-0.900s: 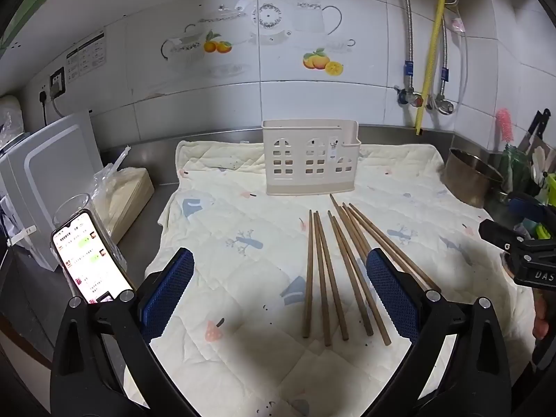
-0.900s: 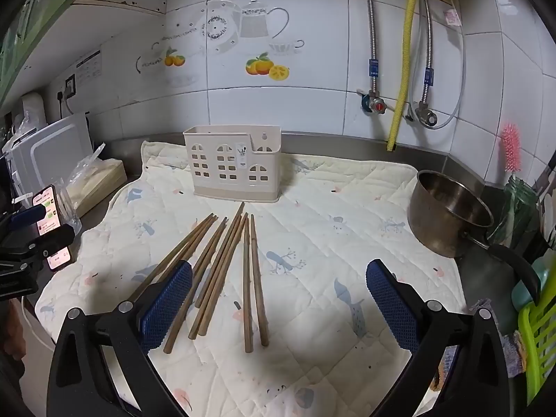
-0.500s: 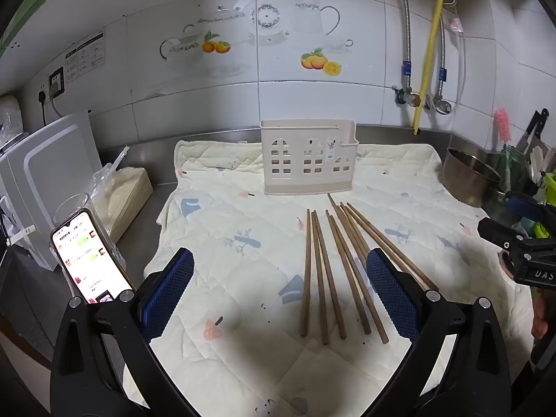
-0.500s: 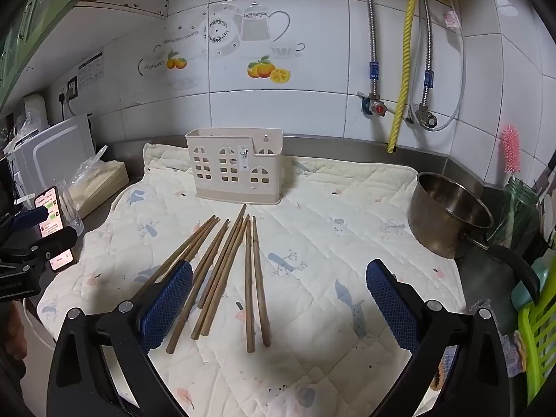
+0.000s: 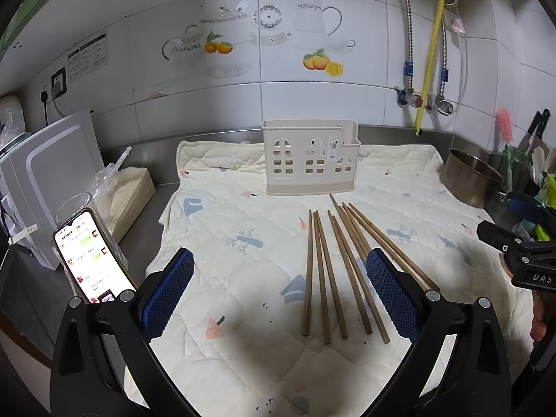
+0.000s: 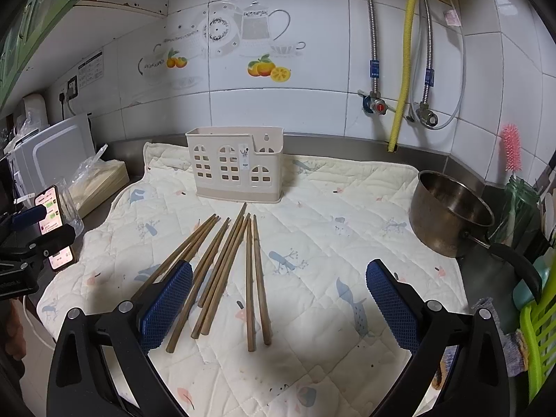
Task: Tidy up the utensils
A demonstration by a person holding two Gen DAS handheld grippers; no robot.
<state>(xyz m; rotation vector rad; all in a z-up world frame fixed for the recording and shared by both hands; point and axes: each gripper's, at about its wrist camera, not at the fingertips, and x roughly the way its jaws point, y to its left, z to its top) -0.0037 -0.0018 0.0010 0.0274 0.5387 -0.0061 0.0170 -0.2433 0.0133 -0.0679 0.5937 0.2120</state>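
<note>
On quilted mat (image 5: 243, 312), loose chopsticks (image 5: 333, 271), utensil holder (image 5: 309, 158) behind

steel counter (image 5: 153, 205), quilted mat (image 5: 243, 278), saucepan (image 6: 448, 208), perhaps phone (image 5: 90, 257)

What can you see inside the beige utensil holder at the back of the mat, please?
Nothing pokes above the rim of the utensil holder, and its window cutouts show no utensils. The solid base band hides the bottom. The chopsticks lie on the quilted mat.

A home kitchen: white wall tiles (image 6: 278, 111) with teapot and fruit decals; water valves (image 6: 373, 102) and hoses by a yellow pipe (image 6: 405, 62); a steel counter (image 5: 215, 137); a pot (image 6: 448, 212); a knife (image 5: 537, 128); a bottle brush (image 6: 512, 147).
</note>
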